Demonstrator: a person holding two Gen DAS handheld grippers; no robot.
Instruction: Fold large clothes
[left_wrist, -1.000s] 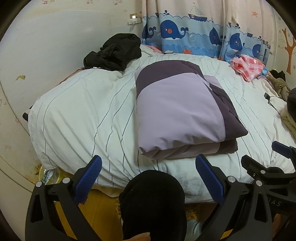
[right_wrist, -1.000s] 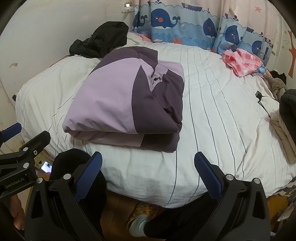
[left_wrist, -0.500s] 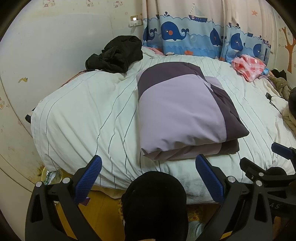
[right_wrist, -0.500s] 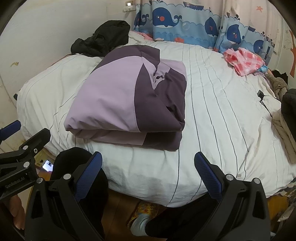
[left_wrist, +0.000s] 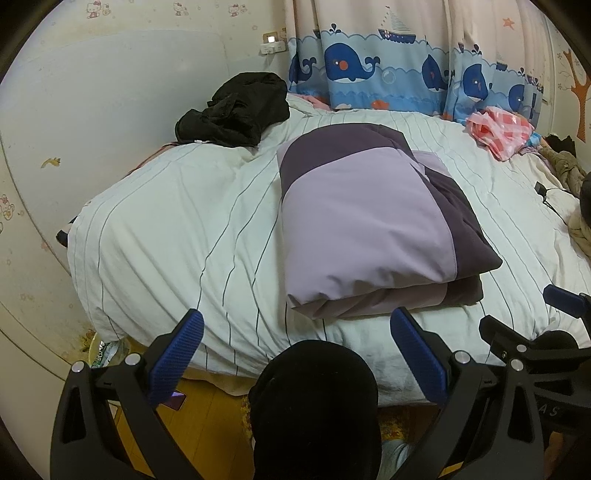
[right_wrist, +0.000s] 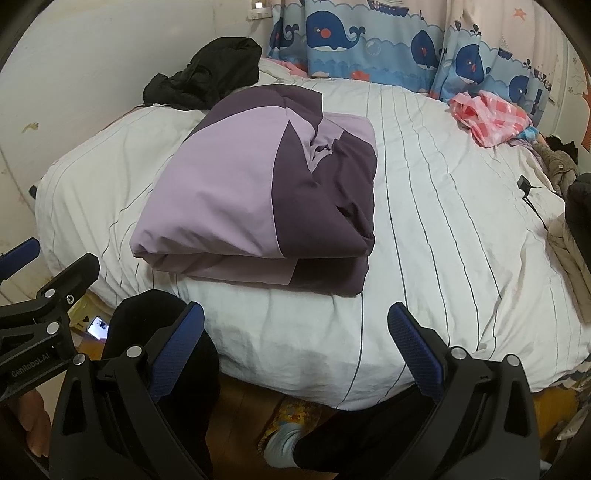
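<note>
Phone (right_wrist: 99, 327) half hidden behind knee; brown garment (right_wrist: 567, 254) cut off, perhaps coat.

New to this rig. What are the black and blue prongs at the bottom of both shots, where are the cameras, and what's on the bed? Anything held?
No robot arm here: a person carries a two-finger gripper in each hand, with a fisheye camera on each looking forward along its fingers. The prongs are those fingers, with blue pads.

One picture comes from the left gripper, the other from the right gripper. Each also glimpses the other tool at its edge.

On the white striped bed lies a folded purple and lilac garment. Farther back are a crumpled black garment and a pink checked cloth, with a whale curtain behind.

Both grippers are open, short of the bed, and hold nothing.
</note>
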